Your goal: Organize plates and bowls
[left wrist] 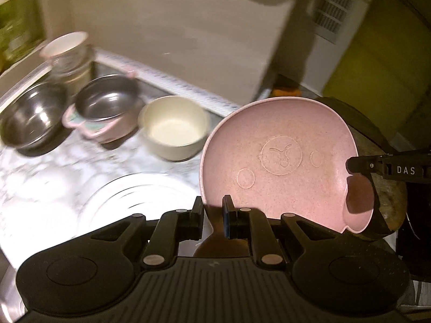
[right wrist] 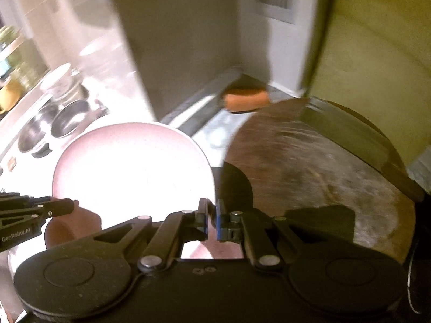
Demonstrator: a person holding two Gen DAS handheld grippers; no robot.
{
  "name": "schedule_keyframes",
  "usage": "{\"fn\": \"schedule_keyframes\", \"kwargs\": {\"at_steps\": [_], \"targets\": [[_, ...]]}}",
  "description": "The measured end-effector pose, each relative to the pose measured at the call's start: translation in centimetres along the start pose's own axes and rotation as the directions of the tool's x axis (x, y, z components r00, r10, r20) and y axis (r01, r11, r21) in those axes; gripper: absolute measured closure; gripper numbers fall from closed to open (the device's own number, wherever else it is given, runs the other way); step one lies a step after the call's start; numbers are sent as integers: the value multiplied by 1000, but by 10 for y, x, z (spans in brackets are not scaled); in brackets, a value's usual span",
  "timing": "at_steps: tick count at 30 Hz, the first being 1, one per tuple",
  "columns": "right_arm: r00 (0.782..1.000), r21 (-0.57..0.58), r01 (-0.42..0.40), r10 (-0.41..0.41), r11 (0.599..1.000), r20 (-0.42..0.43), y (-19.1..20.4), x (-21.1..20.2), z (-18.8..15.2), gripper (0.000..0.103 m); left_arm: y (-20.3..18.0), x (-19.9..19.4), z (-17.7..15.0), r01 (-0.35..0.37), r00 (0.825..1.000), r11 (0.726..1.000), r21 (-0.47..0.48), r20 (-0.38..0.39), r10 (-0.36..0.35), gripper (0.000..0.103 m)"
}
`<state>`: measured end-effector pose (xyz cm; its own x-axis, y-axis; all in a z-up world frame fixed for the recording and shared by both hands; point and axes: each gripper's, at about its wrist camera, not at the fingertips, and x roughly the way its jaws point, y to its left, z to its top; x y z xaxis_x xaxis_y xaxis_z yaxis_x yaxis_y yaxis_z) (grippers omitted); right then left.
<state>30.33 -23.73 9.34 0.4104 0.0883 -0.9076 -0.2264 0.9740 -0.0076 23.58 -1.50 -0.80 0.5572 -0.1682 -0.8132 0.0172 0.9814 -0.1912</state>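
A pink speckled plate with an embossed face is held tilted above the counter. My left gripper is shut on its near rim. My right gripper is shut on its opposite rim; its tip shows in the left wrist view. The plate looks washed out by glare in the right wrist view, where the left gripper enters from the left. Under it lies a white plate.
On the marble counter stand two steel bowls, a cream bowl and a stack of glass bowls. A dark brown round board lies to the right, an orange sponge behind it.
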Motion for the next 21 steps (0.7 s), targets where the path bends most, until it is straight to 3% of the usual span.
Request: {"fn": "schedule_keyframes", "kwargs": {"at_steps": [11, 21], "targets": [[996, -119, -85, 80, 989, -46, 88, 23, 0, 97, 78, -20, -31, -109, 994, 990, -90, -35, 106, 90], [986, -170, -129, 108, 977, -128, 142, 61, -13, 97, 115, -12, -55, -179, 980, 978, -111, -102, 168, 90]]}}
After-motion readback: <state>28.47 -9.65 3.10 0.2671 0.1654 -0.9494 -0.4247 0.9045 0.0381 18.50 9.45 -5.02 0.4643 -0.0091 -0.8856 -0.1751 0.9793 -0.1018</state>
